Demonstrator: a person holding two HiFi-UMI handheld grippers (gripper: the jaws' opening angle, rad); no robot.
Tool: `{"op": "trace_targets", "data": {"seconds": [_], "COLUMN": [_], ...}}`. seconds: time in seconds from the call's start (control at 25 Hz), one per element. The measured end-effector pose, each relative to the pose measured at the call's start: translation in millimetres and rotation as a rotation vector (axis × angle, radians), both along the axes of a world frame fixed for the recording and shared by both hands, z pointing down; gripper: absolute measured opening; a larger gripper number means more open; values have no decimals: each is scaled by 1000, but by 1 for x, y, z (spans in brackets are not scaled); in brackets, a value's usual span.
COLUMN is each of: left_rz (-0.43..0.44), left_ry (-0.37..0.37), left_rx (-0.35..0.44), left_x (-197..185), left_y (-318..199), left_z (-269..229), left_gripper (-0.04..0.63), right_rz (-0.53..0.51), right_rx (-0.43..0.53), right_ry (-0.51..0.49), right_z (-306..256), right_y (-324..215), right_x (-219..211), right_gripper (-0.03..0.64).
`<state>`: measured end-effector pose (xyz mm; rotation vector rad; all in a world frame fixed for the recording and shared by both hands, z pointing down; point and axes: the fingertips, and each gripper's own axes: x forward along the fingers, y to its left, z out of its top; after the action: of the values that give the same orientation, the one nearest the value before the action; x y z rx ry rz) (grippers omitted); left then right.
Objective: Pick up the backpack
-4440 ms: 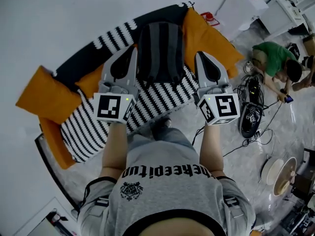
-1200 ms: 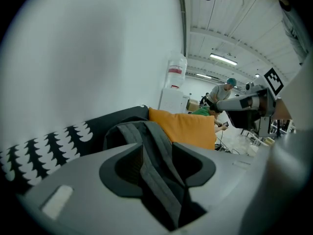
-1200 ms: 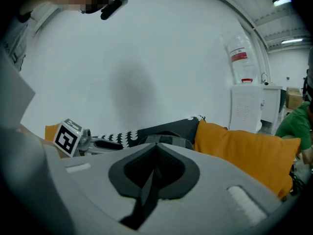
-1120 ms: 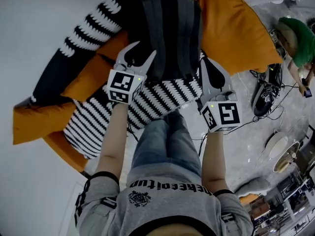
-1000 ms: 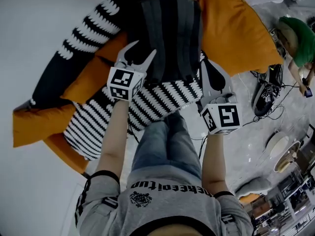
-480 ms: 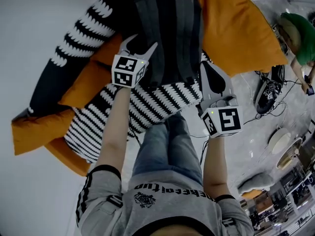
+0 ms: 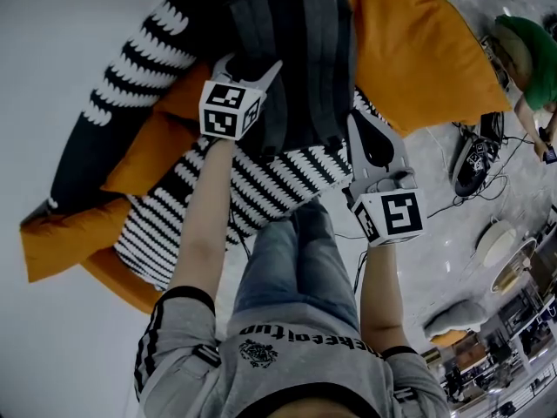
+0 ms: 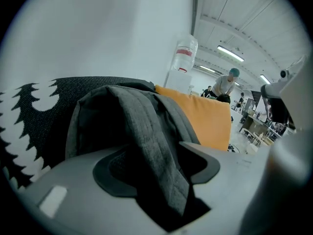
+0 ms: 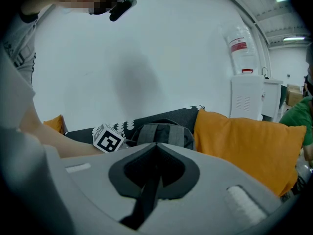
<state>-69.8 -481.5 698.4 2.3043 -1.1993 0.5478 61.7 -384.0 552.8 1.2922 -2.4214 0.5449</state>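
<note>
Backpack is sitting upright on the black-and-white sofa, leaning on the backrest with an orange cushion just beside it. From the head view, the left gripper is right up against the pack's lower left side with its fingers spread wide. The right gripper hangs near the lower right corner, over the seat, and comes to a closed point.

In the left gripper view the fingers have just been opening and stand well apart. A grey shoulder strap of the backpack runs down through the gap. The pads don't seem to press on it, though the strap hides part of the gap.

In the right gripper view the fingers meet at the tips with nothing between them. The backpack sits farther off on the sofa, and the left gripper's marker cube is beside it.
</note>
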Motion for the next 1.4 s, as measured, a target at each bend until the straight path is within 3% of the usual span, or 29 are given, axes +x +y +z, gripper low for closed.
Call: {"op": "trace_targets", "data": {"seconds": [0.28, 0.4, 0.64, 1.04, 1.28, 1.4], "left_rz": [31, 6, 76, 89, 97, 76], "left_ry": [-56, -42, -51, 17, 82, 122], "left_rx": [3, -17, 83, 332, 436, 424], "left_x": [4, 1, 8, 8, 17, 9], "left_y": [-3, -4, 6, 24, 44, 59], "left_z": [1, -3, -33, -132, -188, -208], "left_gripper": [107, 44, 45, 44, 44, 44], "right_rz": [-6, -5, -12, -2, -2, -2], "right_rx": [-1, 1, 13, 56, 89, 111], "right_ry": [16, 14, 20, 7, 2, 2], "right_z": [1, -1, -3, -27, -42, -53], "right_y": [-4, -4, 3, 10, 13, 19], "right_x": [0, 3, 3, 5, 14, 7], "right_gripper": [3, 3, 3, 3, 3, 3]}}
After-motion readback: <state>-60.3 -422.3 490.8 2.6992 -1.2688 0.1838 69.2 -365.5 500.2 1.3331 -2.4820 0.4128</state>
